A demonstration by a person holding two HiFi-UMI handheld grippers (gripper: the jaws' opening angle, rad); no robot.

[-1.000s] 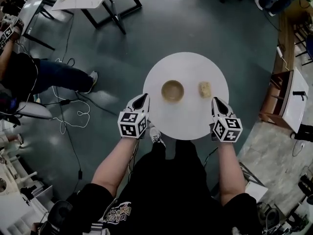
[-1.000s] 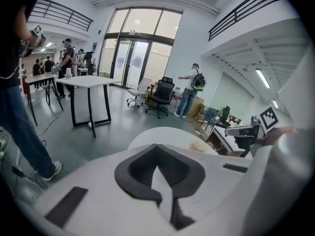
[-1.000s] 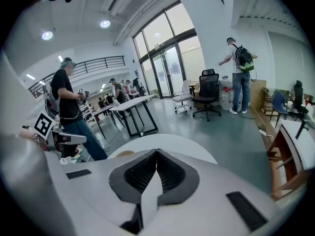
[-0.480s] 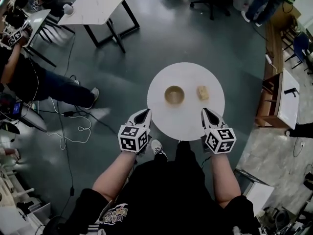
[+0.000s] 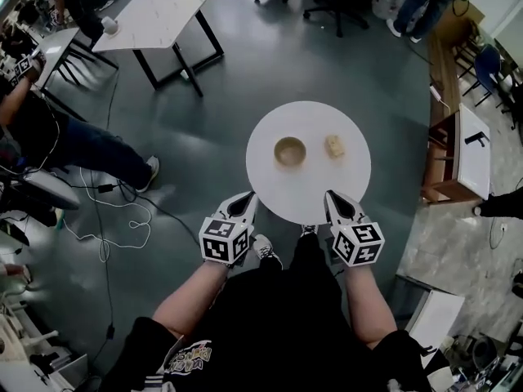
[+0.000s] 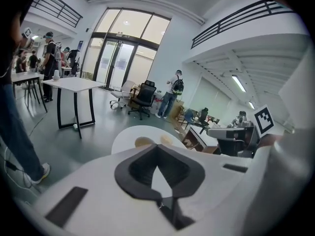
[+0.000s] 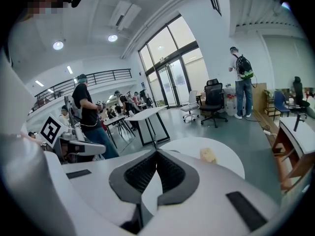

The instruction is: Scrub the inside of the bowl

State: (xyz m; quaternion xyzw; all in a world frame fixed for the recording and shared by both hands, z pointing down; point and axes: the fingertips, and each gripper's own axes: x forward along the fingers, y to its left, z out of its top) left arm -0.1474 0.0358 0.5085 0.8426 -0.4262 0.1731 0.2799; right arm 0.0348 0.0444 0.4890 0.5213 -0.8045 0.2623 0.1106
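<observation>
Bowl, round and tan with a smooth matte look, stands upright on a small round white table, ahead of the left gripper and a little to its right, well apart from the tips. A pale yellow sponge, blocky and rough-edged, lies beside the bowl without touching it, straight ahead of the right gripper. Both grippers hover at the table's near rim, one at each side, pointing across the top. Each has a white plastic shell with dark ribbed pads and a cube of black-and-white square markers behind it. The left gripper's jaws are closed together with nothing between them, and the right gripper's jaws are likewise pressed together and empty. Beyond the grippers spreads a glossy dark teal floor. Farther ahead of the left gripper stands a rectangular white table on black legs. Loose cables trail over the floor out to that gripper's left. The left gripper view shows tall glass doors at the far wall, with black office chairs before them.
</observation>
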